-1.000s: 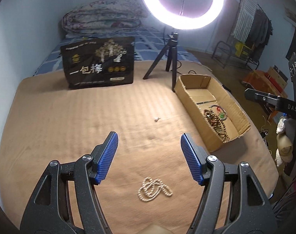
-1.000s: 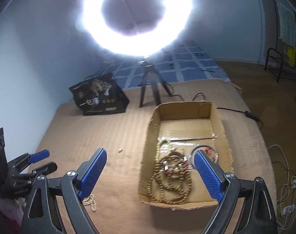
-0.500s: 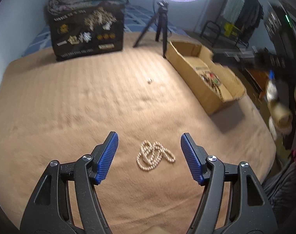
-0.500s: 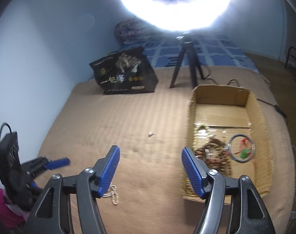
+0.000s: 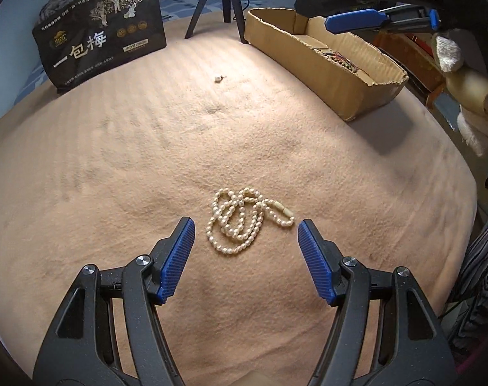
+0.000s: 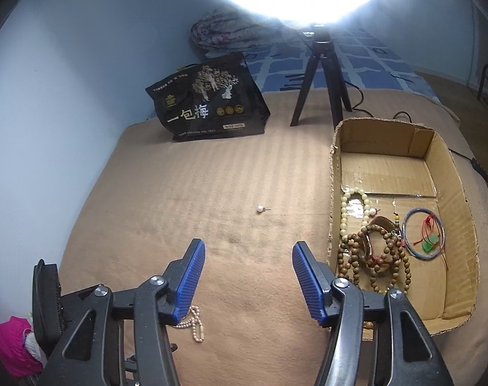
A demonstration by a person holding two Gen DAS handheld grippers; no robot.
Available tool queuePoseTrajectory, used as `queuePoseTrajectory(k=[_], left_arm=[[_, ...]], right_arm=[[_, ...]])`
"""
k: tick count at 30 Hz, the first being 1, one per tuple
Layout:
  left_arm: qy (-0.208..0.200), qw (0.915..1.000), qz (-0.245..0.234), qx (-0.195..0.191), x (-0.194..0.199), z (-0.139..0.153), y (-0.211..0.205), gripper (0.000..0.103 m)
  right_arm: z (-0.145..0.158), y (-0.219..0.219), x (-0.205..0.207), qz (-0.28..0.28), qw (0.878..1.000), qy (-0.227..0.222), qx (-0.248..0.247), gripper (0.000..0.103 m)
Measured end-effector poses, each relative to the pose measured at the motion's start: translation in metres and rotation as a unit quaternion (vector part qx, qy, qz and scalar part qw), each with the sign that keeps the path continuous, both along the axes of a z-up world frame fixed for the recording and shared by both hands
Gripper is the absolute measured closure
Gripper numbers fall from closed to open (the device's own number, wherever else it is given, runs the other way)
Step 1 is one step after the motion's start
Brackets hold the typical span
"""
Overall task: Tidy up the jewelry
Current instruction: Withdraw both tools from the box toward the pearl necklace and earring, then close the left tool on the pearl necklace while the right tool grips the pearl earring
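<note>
Now we have dropped our left gripper [image 5: 245,247] close over the pearl necklace [image 5: 245,220] at lower centre, jaws wide and empty, ready to grab it, while our right gripper [image 6: 248,276] narrows on nothing beside the cardboard box [image 6: 334,173].

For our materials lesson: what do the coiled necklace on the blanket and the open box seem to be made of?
Necklace: likely pearl or imitation pearl; small cream beads, soft sheen. Box: corrugated cardboard, matte brown, ragged torn rim; glossy tape on its floor.
</note>
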State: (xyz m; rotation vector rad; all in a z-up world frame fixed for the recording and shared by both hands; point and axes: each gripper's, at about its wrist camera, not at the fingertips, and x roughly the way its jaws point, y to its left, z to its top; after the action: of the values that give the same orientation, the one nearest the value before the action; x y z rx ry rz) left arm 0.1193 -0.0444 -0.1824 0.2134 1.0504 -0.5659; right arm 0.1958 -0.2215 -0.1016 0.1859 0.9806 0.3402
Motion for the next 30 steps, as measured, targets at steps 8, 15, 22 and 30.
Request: queuePoseTrajectory(k=[8, 15, 22, 30], left_arm=[[0.017, 0.9994, 0.013, 0.028, 0.006, -0.019, -0.02, 0.034], [-0.01, 0.9963, 0.042, 0.074, 0.011, -0.03, -0.027, 0.034], [-0.024, 0.9958, 0.056, 0.068, 0.018, -0.032, -0.012, 0.059], [-0.029, 0.9954, 0.07, 0.059, 0.031, -0.033, 0.007, 0.092]], right_arm=[[0.0, -0.006, 0.0, -0.003, 1.0, -0.001, -0.001, 0.044], [-0.001, -0.003, 0.0, 0.006, 1.0, 0.0, -0.004, 0.048], [-0.006, 0.004, 0.001, 0.013, 1.0, 0.005, -0.008, 0.055], [-0.022, 0.035, 0.007, 0.036, 0.999, 0.01, -0.027, 0.056]])
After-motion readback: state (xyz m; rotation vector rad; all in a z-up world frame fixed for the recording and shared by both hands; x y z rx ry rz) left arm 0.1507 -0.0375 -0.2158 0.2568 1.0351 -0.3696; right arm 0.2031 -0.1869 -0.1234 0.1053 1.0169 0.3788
